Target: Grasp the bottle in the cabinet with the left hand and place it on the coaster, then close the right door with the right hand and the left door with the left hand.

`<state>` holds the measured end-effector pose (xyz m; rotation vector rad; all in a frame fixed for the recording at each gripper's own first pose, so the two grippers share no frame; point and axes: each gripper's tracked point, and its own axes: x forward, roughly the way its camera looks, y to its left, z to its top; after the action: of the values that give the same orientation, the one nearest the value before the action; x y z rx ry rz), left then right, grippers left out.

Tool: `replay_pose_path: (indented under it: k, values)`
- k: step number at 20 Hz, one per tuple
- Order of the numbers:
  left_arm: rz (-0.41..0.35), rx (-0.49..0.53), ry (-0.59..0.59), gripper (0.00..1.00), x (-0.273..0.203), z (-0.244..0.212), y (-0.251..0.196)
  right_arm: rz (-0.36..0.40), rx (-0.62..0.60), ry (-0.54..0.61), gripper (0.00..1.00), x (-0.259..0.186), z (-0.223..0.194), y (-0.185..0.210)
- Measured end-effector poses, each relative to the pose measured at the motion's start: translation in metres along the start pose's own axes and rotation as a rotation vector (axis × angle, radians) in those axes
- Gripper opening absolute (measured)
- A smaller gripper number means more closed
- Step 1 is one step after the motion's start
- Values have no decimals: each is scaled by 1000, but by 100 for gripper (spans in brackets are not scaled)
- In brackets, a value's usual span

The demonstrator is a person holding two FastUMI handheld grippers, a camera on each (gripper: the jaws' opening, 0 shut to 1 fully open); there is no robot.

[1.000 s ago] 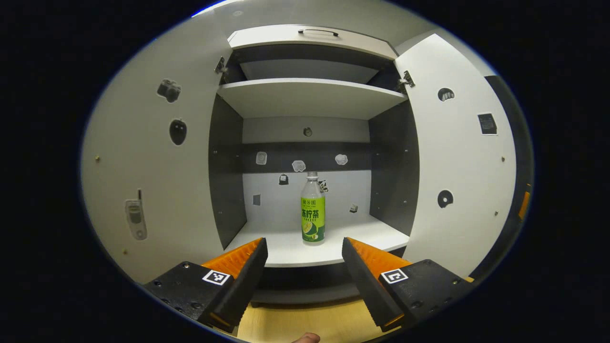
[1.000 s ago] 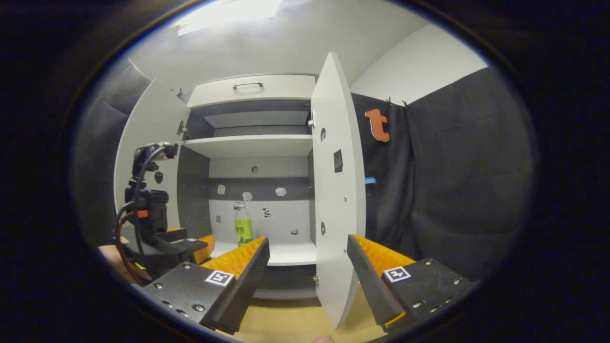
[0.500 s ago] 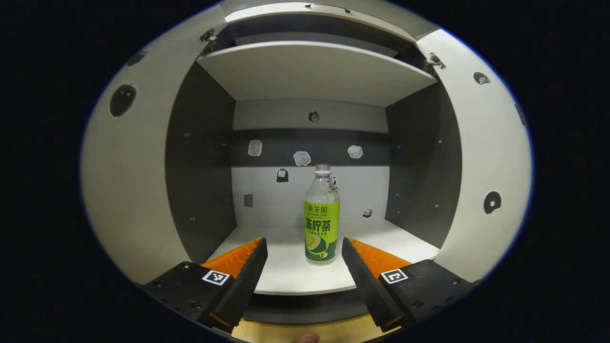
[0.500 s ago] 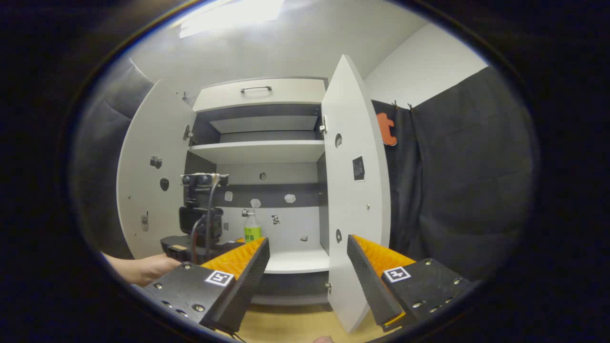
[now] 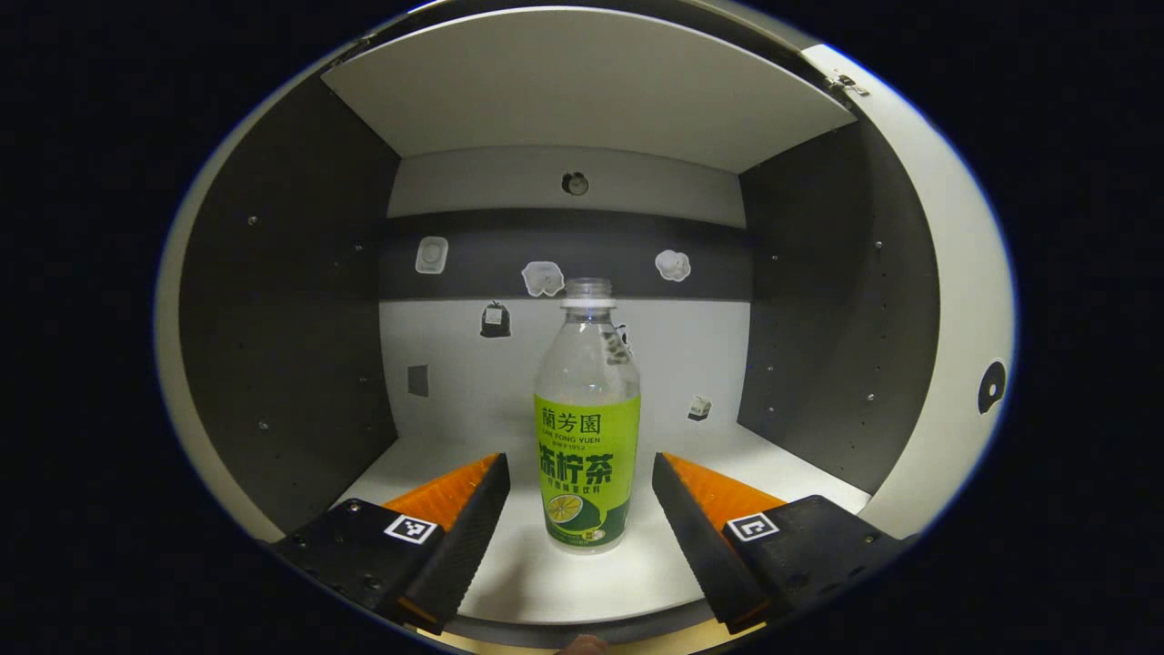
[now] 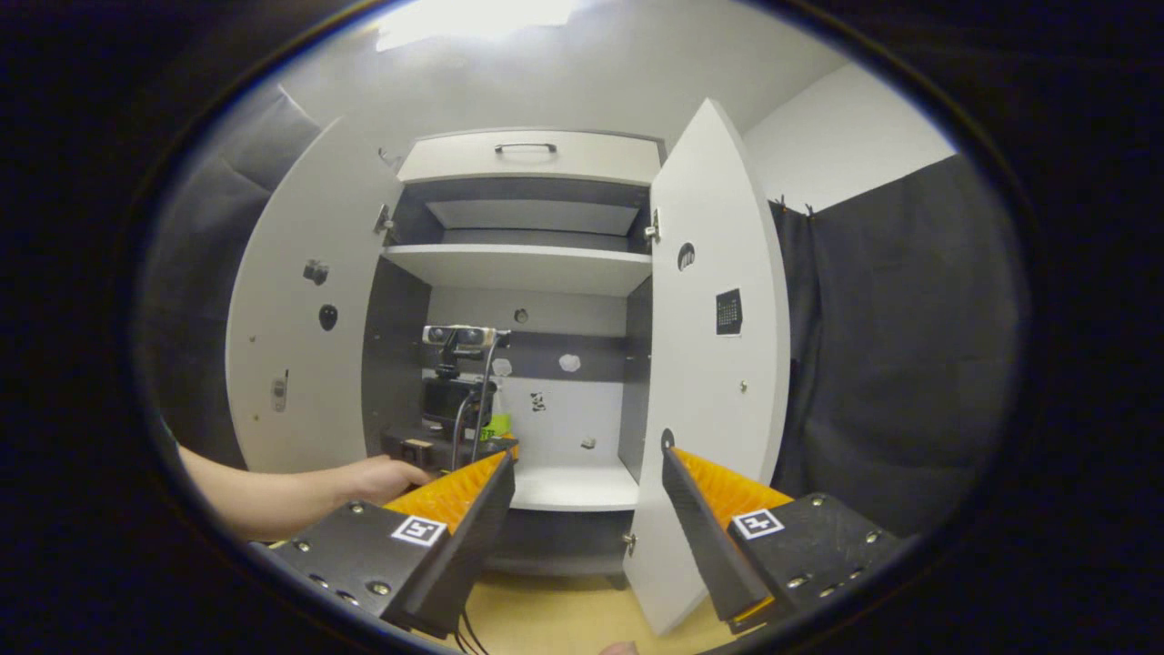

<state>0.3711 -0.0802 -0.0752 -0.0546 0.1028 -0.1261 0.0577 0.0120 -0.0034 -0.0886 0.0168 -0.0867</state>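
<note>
Inside the cabinet point(image 5: 291, 300), lower compartment: a clear plastic bottle point(image 5: 587, 428) stands upright on the pale, smooth shelf floor; narrow ribbed neck, no cap that I can make out, a glossy green and yellow label wrapped round its lower half
Bottle's place: between the two fingers of the left gripper point(image 5: 580, 509) in the left gripper view; a gap shows on either side, so neither finger touches it
Left gripper: jaws spread wide, holding nothing; fingers wedge-shaped with ridged, saw-toothed inner faces, each carrying a small square printed marker on its flat upper block
Cabinet build: matte dark side panels dotted with small peg holes; a pale back wall crossed by a dark band; small cut-out stickers point(image 5: 543, 277) scattered on the back wall; a flat pale shelf point(image 5: 582, 82) forms the ceiling of the compartment
Left gripper, from the right gripper view: a bare forearm and hand point(image 6: 382, 478) reach level into the lower compartment, gripping the device from behind; a small camera bar on a stalk and dark cables rise from it; a sliver of the green label shows just behind it
Right gripper point(image 6: 587, 514): jaws wide apart, empty; held low and well back from the cabinet, facing it
Doors: left door point(image 6: 300, 309) and right door point(image 6: 714, 364) both swung open; flat white panels with small stickers; metal hinges at their upper inner edges
Above: a pale drawer front with a thin dark bar handle point(image 6: 525, 146)
Floor: light wood-toned surface point(image 6: 564, 619) below the cabinet
</note>
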Motion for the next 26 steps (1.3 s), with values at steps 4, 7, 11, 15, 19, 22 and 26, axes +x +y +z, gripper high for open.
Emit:
replay_pose_path:
  k: [4, 7, 11, 15, 19, 22, 26]
  values:
    - [2, -5, -9, 100, 22, 11, -1, -16, -11, 26, 94, -3, -11, -7]
    - [-1, 4, -18, 100, 35, 24, -3, -15, -22, 41, 94, -5, -13, -10]
    - [18, -15, -13, 81, 37, 27, 1, 2, -11, 42, 98, -9, -11, -10]
    - [8, -21, 6, 80, 15, 31, 0, 19, 2, 31, 98, -15, -5, -11]
    - [0, 5, -46, 80, -27, 47, 0, 34, 33, 39, 98, -22, -3, -14]
    - [-21, 13, -74, 80, -70, 55, -6, 44, 55, 39, 98, -30, -2, -19]
    - [-10, -24, -82, 80, -137, 56, -1, 62, 71, 47, 98, -39, -3, -24]
